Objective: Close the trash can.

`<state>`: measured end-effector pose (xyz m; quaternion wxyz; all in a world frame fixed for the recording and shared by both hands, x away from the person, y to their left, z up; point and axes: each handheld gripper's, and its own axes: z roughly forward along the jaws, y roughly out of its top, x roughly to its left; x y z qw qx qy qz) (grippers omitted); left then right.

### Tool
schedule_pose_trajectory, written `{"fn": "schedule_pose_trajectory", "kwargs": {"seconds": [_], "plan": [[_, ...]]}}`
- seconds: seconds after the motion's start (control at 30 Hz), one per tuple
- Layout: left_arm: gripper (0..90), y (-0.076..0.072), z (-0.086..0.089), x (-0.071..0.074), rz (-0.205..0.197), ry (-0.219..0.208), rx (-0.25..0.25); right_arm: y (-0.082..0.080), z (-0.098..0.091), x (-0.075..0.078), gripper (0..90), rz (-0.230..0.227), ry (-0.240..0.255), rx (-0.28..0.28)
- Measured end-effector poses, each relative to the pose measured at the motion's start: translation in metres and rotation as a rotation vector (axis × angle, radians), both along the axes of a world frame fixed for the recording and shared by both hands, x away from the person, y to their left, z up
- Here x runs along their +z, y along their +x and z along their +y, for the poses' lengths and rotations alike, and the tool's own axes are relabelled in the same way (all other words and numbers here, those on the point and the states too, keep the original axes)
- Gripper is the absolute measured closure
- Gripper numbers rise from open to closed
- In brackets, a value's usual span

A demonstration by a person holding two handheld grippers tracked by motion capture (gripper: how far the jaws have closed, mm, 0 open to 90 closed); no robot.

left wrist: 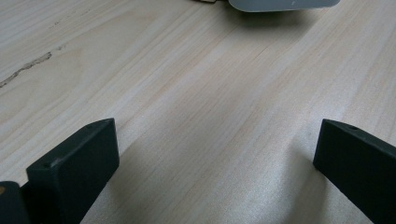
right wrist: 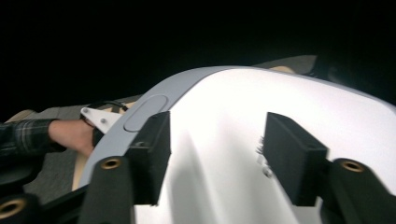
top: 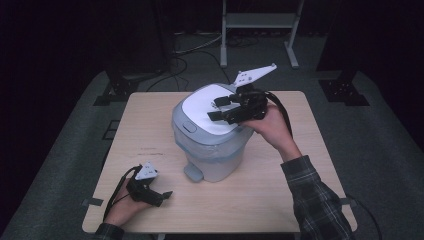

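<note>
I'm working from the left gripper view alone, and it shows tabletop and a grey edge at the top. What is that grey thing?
Observer: Most likely the foot pedal of a grey pedal bin standing mid-table.
Operator: Where's the other hand?
Observer: Its right tongs are over the bin's white lid, jaws apart, gripping nothing.
Operator: Is the lid shut?
Observer: Yes, it lies closed on the bin.

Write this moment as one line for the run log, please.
right gripper: open, above white bin lid, nothing held | left gripper: open, empty, low on table | bin: lid shut, pedal faces person
</note>
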<state>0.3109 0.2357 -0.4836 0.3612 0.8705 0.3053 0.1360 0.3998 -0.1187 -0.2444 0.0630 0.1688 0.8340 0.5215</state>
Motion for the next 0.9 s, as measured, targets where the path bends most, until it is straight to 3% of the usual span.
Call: {"fn": "schedule_pose_trajectory", "kwargs": {"seconds": [0.2, 0.47, 0.9], "plan": [[0.0, 0.000, 0.000, 0.000, 0.000, -0.001, 0.001, -0.006, -0.025, 0.001, 30.3, -0.037, 0.029, -0.057], [0.0, 0.000, 0.000, 0.000, 0.000, 0.000, 0.001, -0.018, -0.054, -0.003, 22.9, -0.060, 0.027, -0.117], [0.0, 0.000, 0.000, 0.000, 0.000, -0.001, 0.001, -0.048, -0.112, -0.026, 12.9, -0.065, 0.055, -0.205]]}}
